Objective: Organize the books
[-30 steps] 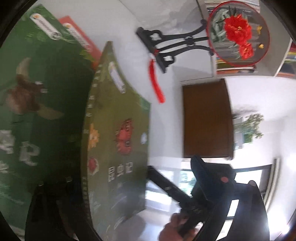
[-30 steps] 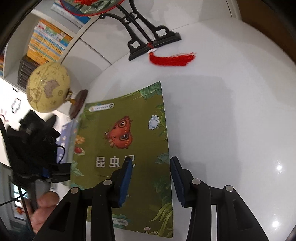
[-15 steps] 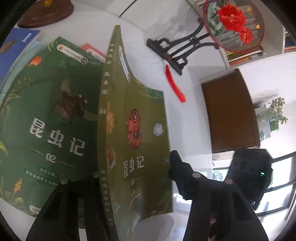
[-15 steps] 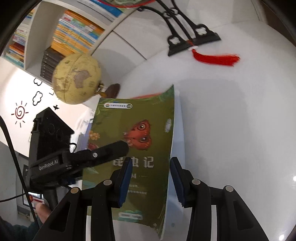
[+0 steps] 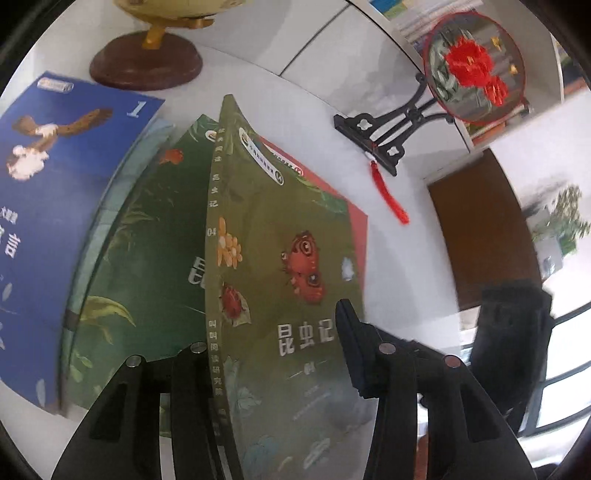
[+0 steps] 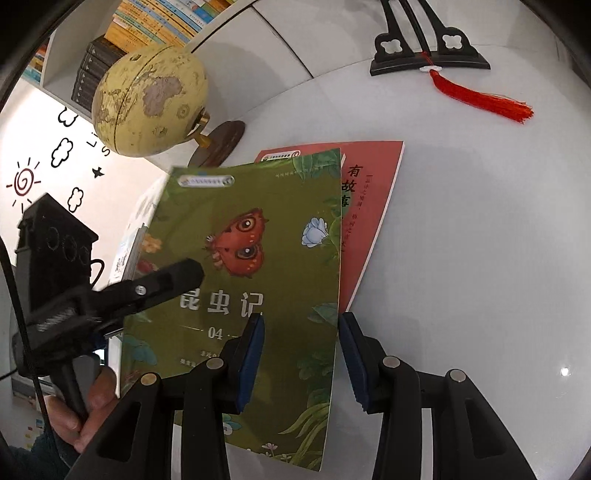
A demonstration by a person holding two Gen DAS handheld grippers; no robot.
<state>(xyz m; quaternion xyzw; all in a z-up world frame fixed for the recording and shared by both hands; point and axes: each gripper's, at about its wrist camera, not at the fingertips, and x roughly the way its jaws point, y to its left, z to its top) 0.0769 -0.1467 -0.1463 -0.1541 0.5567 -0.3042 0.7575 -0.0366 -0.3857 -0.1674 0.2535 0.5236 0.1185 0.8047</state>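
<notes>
An olive-green book marked 04 with a red butterfly is raised on its spine edge over the other books. My left gripper straddles its spine side, one finger under the cover and one on top; it shows in the right wrist view holding that edge. My right gripper is open, its jaws on either side of the book's near right edge without squeezing it. Beneath lie a dark green book, a red book and a blue book marked 1.
A yellow globe on a brown base stands behind the books. A black stand with a round embroidered fan and a red tassel is at the back right. A bookshelf lines the wall.
The olive-green book has been carried left and forward over the stack, now covering the dark green and red books. My right gripper has followed it, still open.
</notes>
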